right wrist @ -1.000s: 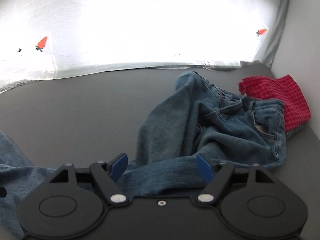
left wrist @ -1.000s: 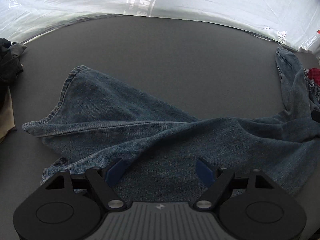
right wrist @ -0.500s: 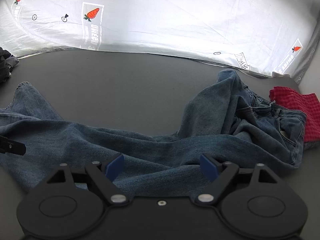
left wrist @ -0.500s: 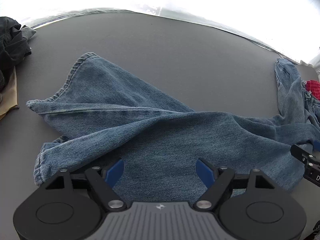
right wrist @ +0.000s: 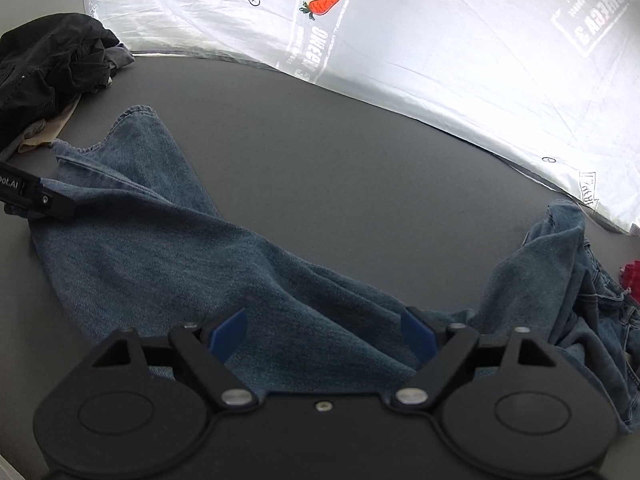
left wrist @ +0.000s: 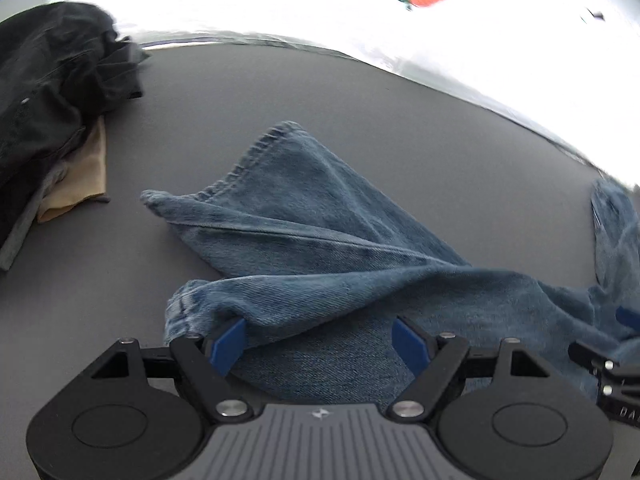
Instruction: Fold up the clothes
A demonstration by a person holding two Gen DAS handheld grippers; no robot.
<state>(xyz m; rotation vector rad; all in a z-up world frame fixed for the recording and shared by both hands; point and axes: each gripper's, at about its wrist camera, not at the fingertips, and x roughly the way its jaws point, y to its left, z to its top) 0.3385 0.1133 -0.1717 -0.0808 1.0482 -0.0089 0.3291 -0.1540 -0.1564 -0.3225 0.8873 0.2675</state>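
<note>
Your jeans [left wrist: 332, 248] lay twisted and unfolded across the table [left wrist: 400, 128], legs crossed. Your left gripper [left wrist: 320, 340] and right gripper [right wrist: 326, 334] hovered wide apart, holding nothing. All folding remained.

— Setting?
— Staged recording bench, not a home: dark grey table [right wrist: 340, 168]; along its far edge, a backlit white sheet [right wrist: 440, 60] printed with carrots and target marks.
— Contents?
— Blue jeans [left wrist: 320, 248] mid-table; dark clothes pile [left wrist: 44, 92] at its left end.
</note>
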